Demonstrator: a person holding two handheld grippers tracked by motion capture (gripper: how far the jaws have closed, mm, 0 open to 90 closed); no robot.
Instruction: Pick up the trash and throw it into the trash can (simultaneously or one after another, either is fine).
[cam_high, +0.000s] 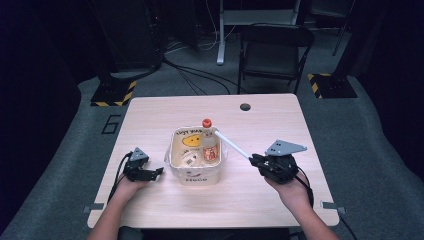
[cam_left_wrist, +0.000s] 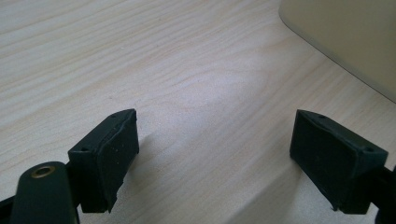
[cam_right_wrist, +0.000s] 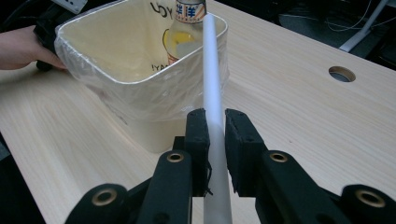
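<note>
Rod of white plastic, long and thin, sits clamped between the right gripper's jaws, its far tip over the rim of the cream plastic-lined bin beside an orange-capped bottle. Likely next: lower it inside, then release. Left gripper rests wide and empty on the pale wooden table.

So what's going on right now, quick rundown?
Right gripper shut on white tube, tip at bin rim. Left gripper open, empty, beside bin. Bottle stands near tube's tip.
</note>
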